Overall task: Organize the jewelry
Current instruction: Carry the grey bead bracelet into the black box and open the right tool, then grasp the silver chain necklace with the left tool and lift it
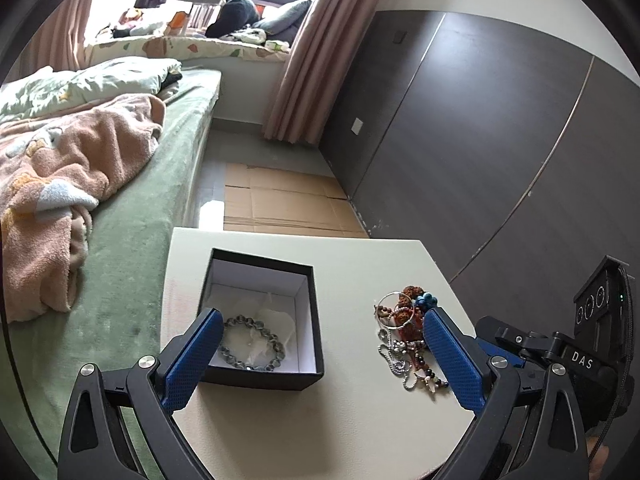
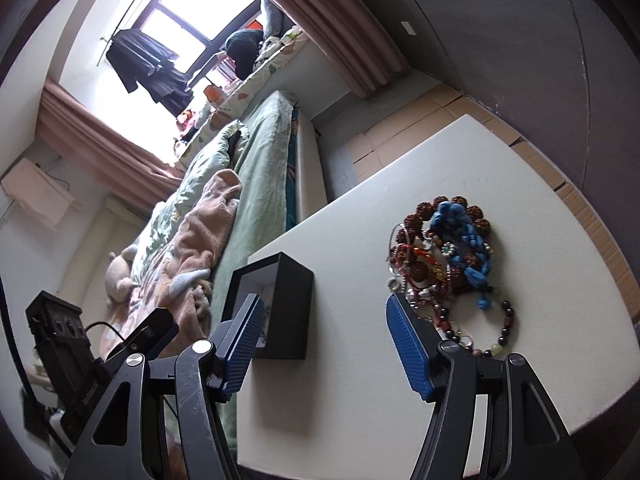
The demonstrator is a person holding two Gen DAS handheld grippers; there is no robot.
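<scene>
A white table is standing beside a bed with a green cover and a peach fleece blanket. On the left part of the table a black jewelry box with a white lining is sitting open. A grey beaded bracelet is lying flat inside it on white tissue.

On the right part of the table, well apart from the box, a tangled jewelry pile is resting: brown seed beads, a blue knotted cord, a thin silver bangle, silver chains and a dark bead strand.

The left gripper is hovering above the near edge of the table. Its jaws are standing wide apart with nothing between them. In its view, its left blue pad is overlapping the box's near left corner and its right pad is sitting just beside the pile.

The right gripper is also hanging over the table. Its jaws are spread apart and gripping nothing; bare tabletop is showing between them. Its left pad is in front of the box, its right pad near the pile's near end.

Flattened cardboard is lying on the floor beyond the table, next to a dark wardrobe.
</scene>
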